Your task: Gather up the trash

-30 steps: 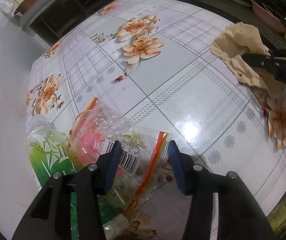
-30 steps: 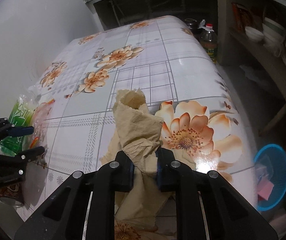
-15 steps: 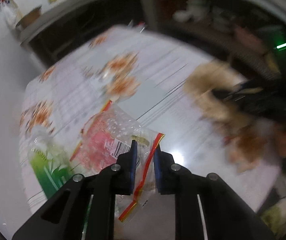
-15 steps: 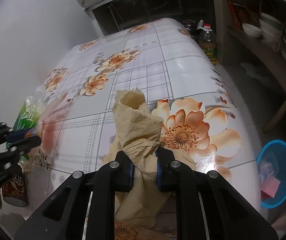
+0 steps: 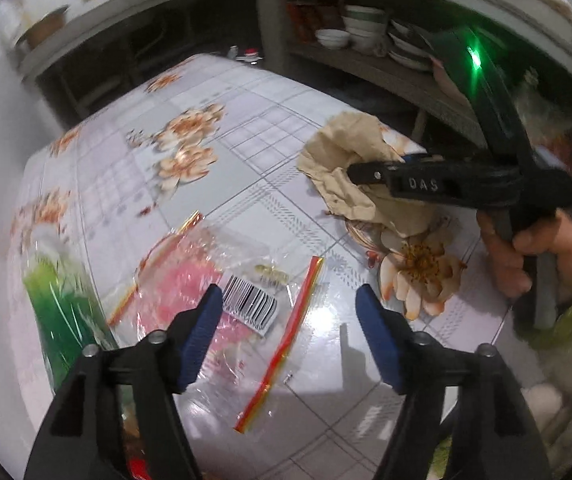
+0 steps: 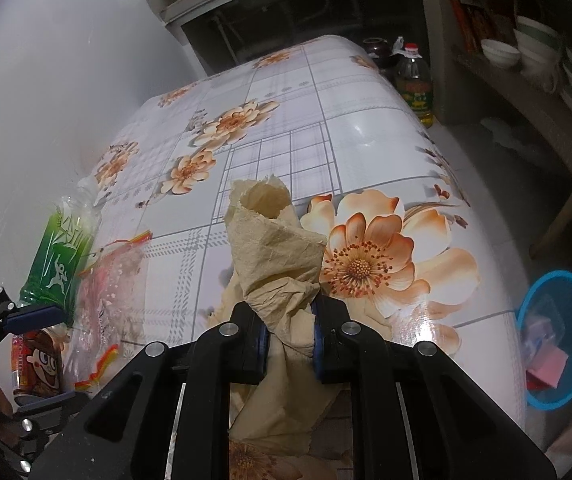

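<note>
A clear plastic bag (image 5: 222, 284) with red edge strips and a barcode lies on the flowered table (image 5: 246, 128). My left gripper (image 5: 288, 330) is open above its near end, holding nothing. The bag also shows in the right wrist view (image 6: 106, 292). My right gripper (image 6: 289, 340) is shut on crumpled brown paper (image 6: 274, 248) and holds it over the table. In the left wrist view the paper (image 5: 350, 160) hangs from that gripper (image 5: 356, 174) at the right.
A green-labelled plastic bottle (image 6: 60, 256) lies at the table's left edge, with a drink can (image 6: 38, 364) near it. A blue basket (image 6: 558, 336) with trash stands on the floor at the right. An oil bottle (image 6: 416, 80) and shelves with bowls (image 6: 500, 52) are behind.
My left gripper shut on the plastic bag half a second ago, then opened wide and let it lie on the table. My right gripper kept hold of the brown paper.
</note>
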### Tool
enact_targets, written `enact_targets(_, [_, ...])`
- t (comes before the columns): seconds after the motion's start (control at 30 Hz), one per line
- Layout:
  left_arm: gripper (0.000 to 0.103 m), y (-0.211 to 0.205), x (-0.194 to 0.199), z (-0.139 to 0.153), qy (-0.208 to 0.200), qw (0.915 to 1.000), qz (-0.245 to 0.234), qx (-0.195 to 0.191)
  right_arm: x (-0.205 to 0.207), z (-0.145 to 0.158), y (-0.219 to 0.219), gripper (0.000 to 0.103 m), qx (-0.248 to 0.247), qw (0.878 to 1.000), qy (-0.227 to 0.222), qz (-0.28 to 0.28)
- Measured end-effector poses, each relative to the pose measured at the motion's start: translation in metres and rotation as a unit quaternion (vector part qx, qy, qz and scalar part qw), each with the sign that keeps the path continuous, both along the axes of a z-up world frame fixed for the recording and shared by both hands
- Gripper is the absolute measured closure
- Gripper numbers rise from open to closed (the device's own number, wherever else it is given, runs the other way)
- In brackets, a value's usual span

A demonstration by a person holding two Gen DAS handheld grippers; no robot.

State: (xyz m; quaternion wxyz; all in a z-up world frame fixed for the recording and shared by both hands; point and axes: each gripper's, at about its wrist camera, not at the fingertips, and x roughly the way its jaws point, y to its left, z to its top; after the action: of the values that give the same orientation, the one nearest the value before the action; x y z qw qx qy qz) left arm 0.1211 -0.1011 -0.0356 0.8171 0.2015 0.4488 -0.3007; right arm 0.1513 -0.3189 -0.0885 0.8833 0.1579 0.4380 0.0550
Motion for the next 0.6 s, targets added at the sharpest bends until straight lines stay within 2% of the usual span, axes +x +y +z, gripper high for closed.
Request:
enact_targets(0.07, [0.033, 0.0, -0.002, -0.004, -0.005, 0.9998, 0.002, 0.017, 0.0, 0.0, 0.0, 0.088, 0.0, 1.0, 0.0, 0.001])
enact_targets(0.17, [0.033, -0.015, -0.004, -0.02, -0.035, 0.9935, 0.004, 0.108, 0.0, 0.0, 0.0, 0.088, 0.002, 1.0, 0.0, 0.0])
enact_targets(0.2, [0.033, -0.019, -0.003, -0.026, -0.035, 0.9917, 0.001, 0.124, 0.0, 0.0, 0.0, 0.088, 0.002, 1.0, 0.0, 0.0])
enact_targets(0.3, [0.033, -0.021, 0.005, -0.035, -0.012, 0.992, 0.013, 0.125, 0.0, 0.0, -0.001, 0.088, 0.004, 1.0, -0.001, 0.0])
enact_targets(0.37, [0.039, -0.019, 0.01, -0.038, -0.002, 0.9933, 0.021, 0.114, 0.0, 0.001, -0.001, 0.088, 0.004, 1.0, -0.001, 0.0])
enact_targets(0.6, [0.071, -0.01, 0.02, -0.04, 0.025, 0.9969, 0.03, 0.068, 0.0, 0.0, -0.001, 0.088, 0.008, 1.0, -0.001, 0.001])
